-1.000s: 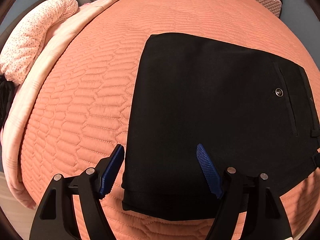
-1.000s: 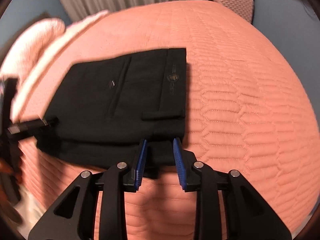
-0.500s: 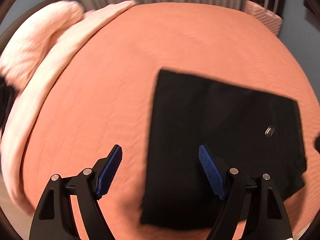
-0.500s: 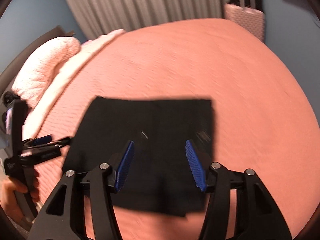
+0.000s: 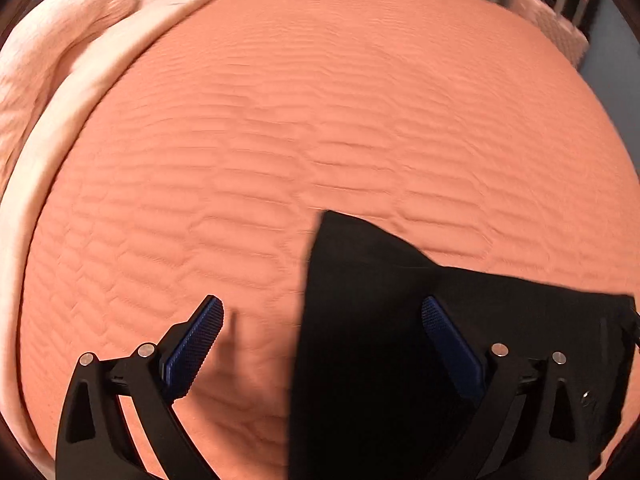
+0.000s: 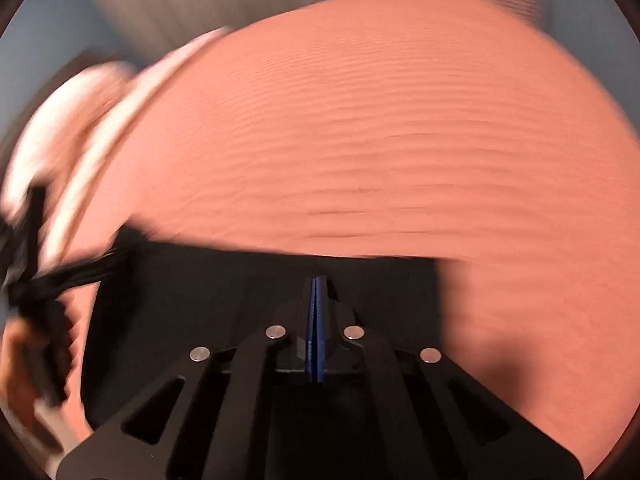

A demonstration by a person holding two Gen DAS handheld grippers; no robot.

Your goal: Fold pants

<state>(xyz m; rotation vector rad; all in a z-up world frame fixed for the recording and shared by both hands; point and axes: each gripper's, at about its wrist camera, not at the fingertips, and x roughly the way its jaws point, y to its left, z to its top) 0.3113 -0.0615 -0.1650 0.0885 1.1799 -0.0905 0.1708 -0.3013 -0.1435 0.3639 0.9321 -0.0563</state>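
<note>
Below our two grippers the folded black pants [image 5: 440,320] lie flat on the orange quilted bedspread [image 5: 320,120]. Our left gripper [image 5: 320,320] has its jaws spread wide; they have just been opening further and hold nothing. The left edge of the pants runs between its two blue pads [image 5: 196,344], so the left pad hangs over bare bedspread and the right one over black cloth, neither pressing on it. Our right gripper [image 6: 316,308] has its jaws closed, having just snapped together: the blue pads meet flat with nothing showing between them, over the middle of the pants, whose far edge lies just beyond the tips. That view is badly blurred. Well beyond the left jaw a pale pink blanket [image 5: 60,80] is bunched along the edge of the bed.
</note>
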